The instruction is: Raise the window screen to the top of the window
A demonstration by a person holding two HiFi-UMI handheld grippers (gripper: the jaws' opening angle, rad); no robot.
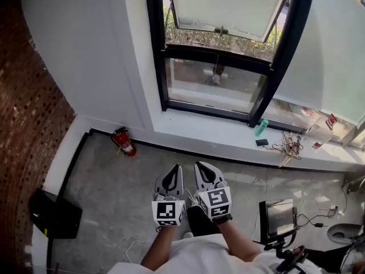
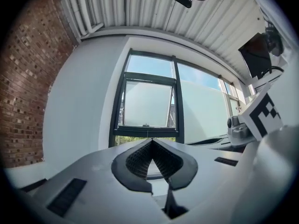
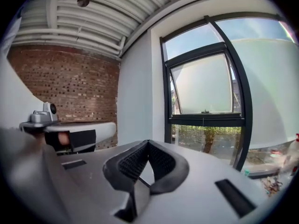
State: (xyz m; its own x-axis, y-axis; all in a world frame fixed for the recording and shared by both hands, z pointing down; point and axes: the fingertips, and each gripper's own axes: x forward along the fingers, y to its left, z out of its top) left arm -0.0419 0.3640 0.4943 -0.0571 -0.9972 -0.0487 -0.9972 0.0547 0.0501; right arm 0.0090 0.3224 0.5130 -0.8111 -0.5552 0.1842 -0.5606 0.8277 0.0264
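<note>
The black-framed window (image 1: pixel 274 67) stands ahead across the floor. In its upper part hangs a pale translucent screen (image 1: pixel 228 1), its lower edge carrying a small pull tab (image 1: pixel 221 31) with a thin cord below. The same screen (image 2: pixel 145 104) shows in the left gripper view and, as the screen (image 3: pixel 203 85), in the right gripper view. My left gripper (image 1: pixel 175 168) and right gripper (image 1: pixel 199 165) are side by side, well short of the window, both shut on nothing. The left gripper's jaws (image 2: pixel 151 141) meet, as do the right gripper's (image 3: pixel 148 142).
A red fire extinguisher (image 1: pixel 124 142) stands against the wall below the sill. On the white sill (image 1: pixel 199 131) lie a green bottle (image 1: pixel 261 127), a phone (image 1: pixel 262 142) and tangled cables (image 1: pixel 288 147). A black case (image 1: pixel 54 213) sits at left, a monitor on a stand (image 1: pixel 277 218) at right.
</note>
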